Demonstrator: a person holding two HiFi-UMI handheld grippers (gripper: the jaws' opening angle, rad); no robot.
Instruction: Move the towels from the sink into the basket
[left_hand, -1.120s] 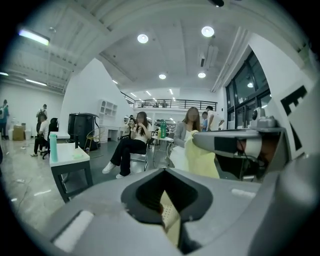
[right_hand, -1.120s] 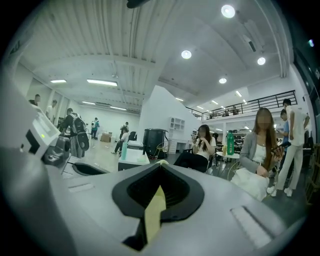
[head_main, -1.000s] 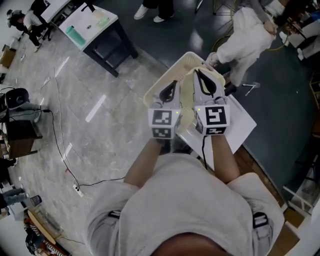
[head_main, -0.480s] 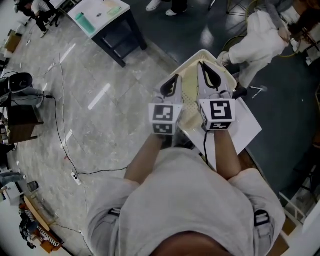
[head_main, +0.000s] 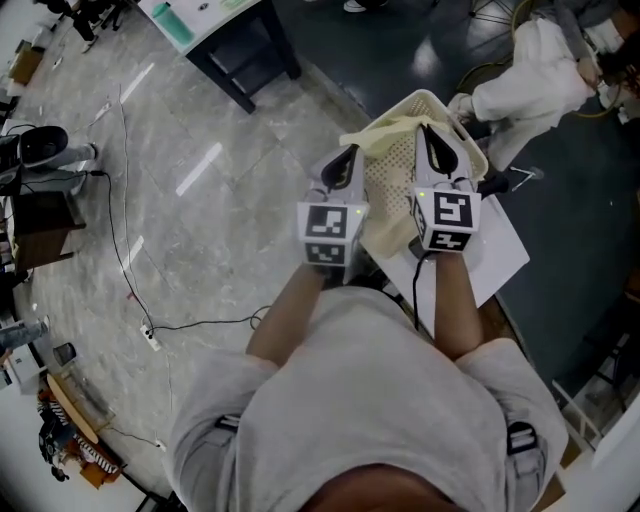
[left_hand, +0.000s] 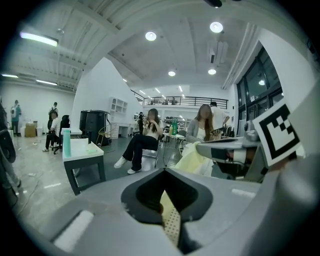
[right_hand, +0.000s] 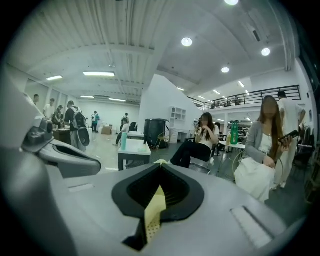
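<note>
**Both grippers pinch the yellow towel over the basket**

Head view: the left gripper (head_main: 348, 158) and the right gripper (head_main: 432, 136) are side by side in front of the person, both pointing away from the body. The pale yellow towel (head_main: 385, 130) spans between them – its top edge runs from one gripper tip to the other.

Left gripper view: jaws closed, with a strip of the dotted yellow cloth caught between them. Right gripper view: same, jaws closed tight on a thin fold of the towel. Each gripper holds one end of the cloth.

The towel hangs directly over the cream basket (head_main: 468, 130), and its lower part drapes down inside the rim. Whether the cloth touches the basket bottom cannot be told. The basket sits on the white counter (head_main: 497, 252), near the counter's far corner.

Background – a small dark table (left_hand: 82, 152) carrying a teal bottle (left_hand: 66, 142) stands on the grey marbled floor (head_main: 200, 200) off to the left. Seated people are visible behind, and a black cable (head_main: 130, 280) trails across the floor.
</note>
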